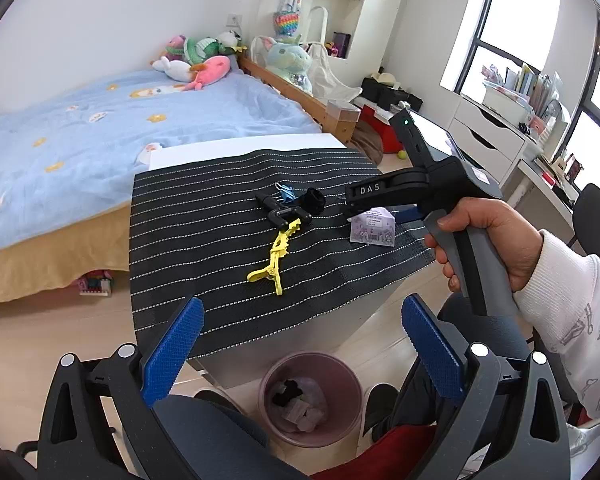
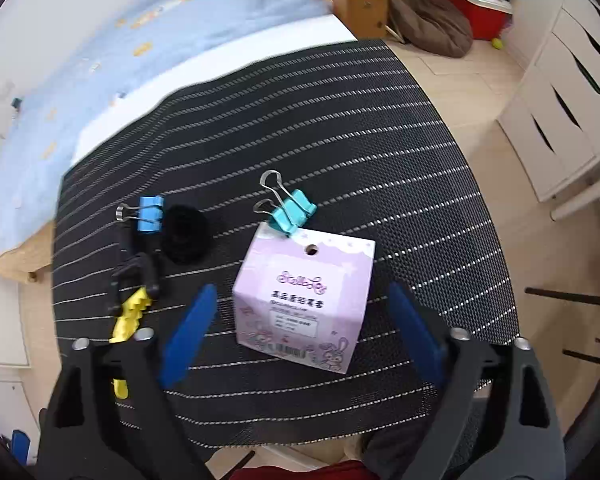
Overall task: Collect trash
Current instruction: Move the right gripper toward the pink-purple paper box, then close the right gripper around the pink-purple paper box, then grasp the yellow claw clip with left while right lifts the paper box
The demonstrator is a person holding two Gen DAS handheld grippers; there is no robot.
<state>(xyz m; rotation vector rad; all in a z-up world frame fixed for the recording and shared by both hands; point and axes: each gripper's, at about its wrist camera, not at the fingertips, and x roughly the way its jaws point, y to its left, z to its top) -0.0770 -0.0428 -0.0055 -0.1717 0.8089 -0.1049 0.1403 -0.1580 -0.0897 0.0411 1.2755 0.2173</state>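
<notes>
My left gripper (image 1: pixel 300 348) hangs spread and empty above the pink bin (image 1: pixel 310 398), which sits on the floor at 6 o'clock of the counter (image 1: pixel 220 304), ready for drops. My right gripper (image 2: pixel 296 332) is spread around the purple box (image 2: pixel 304 296), seemingly the next trash; I read "DAS" on its arm.

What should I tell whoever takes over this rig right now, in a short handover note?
Left gripper: jaws open, empty, above the pink bin.
Right gripper: jaws open, either side of the purple box, not gripping it.
Done: the bin already holds some scraps.
Left on the striped mat: the box, two blue binder clips, yellow clip, black clip, black round item.
</notes>
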